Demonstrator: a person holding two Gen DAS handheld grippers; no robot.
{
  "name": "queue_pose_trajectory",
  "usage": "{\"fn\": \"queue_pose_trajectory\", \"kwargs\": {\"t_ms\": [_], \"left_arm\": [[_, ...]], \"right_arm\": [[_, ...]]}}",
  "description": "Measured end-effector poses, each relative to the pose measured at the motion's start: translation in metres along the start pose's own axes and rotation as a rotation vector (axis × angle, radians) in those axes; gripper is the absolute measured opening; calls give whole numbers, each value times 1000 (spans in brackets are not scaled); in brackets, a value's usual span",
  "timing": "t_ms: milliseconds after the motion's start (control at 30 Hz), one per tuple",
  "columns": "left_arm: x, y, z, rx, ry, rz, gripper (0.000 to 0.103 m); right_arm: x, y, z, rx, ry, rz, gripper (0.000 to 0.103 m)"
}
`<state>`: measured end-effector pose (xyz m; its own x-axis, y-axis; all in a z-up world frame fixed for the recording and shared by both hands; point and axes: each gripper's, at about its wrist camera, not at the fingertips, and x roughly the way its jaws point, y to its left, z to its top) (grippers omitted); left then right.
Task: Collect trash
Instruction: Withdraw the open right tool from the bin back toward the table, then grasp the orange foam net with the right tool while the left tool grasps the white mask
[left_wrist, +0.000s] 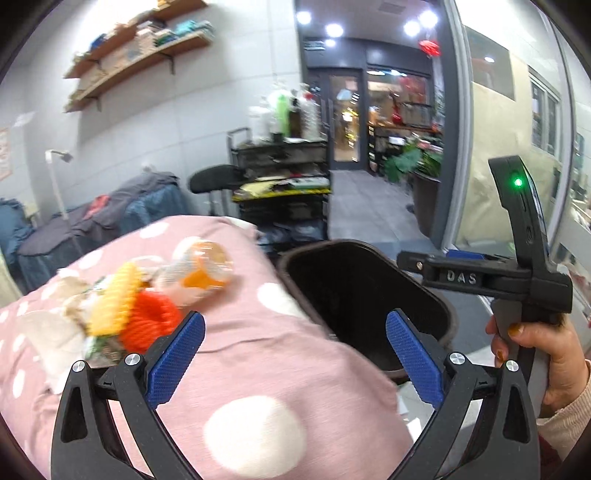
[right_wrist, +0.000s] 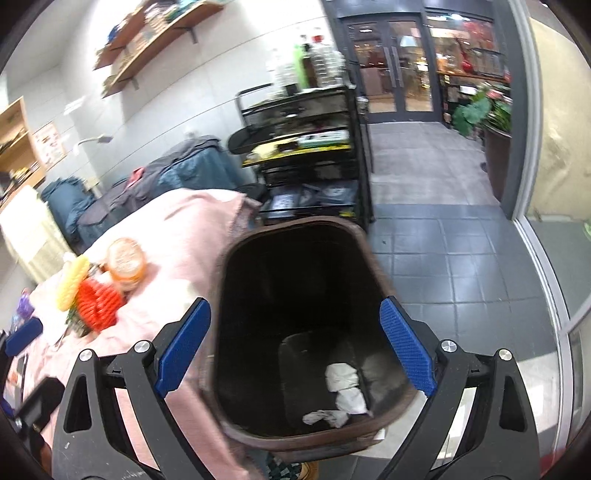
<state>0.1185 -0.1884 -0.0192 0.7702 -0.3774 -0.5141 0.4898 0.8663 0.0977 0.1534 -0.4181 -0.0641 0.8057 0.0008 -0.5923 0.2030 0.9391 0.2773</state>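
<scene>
A dark brown trash bin (right_wrist: 295, 325) stands on the floor beside a table with a pink polka-dot cloth (left_wrist: 229, 354). Crumpled white paper (right_wrist: 345, 387) lies at its bottom. My right gripper (right_wrist: 295, 343) is open and empty, directly above the bin's mouth. My left gripper (left_wrist: 295, 354) is open and empty over the table's edge, with the bin (left_wrist: 354, 291) just ahead to the right. The right gripper's body (left_wrist: 517, 273) shows at the right of the left wrist view. On the cloth lie a clear cup with an orange lid (left_wrist: 201, 271), a yellow item (left_wrist: 114, 299) and a red item (left_wrist: 153, 325).
A black wheeled cart (right_wrist: 310, 155) loaded with bottles stands behind the table. Blue-grey covered furniture (left_wrist: 103, 218) lines the left wall under wooden shelves (left_wrist: 136, 55). Grey tiled floor (right_wrist: 443, 258) runs to glass doors (right_wrist: 391, 62); a glass wall is on the right.
</scene>
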Motion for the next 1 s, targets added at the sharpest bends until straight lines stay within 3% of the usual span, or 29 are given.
{"fn": "queue_pose_trajectory", "kwargs": {"t_ms": [300, 633, 833, 1000], "left_arm": [[-27, 50, -25, -79, 0, 118, 97], [-33, 117, -67, -208, 103, 199, 97], [-36, 146, -77, -230, 124, 261, 97], [-42, 166, -76, -264, 114, 281, 97]], "right_arm": [[2, 68, -3, -125, 12, 122, 92], [11, 148, -7, -259, 60, 280, 92], [18, 200, -5, -332, 78, 372, 92], [38, 238, -2, -340, 148, 441, 88]]}}
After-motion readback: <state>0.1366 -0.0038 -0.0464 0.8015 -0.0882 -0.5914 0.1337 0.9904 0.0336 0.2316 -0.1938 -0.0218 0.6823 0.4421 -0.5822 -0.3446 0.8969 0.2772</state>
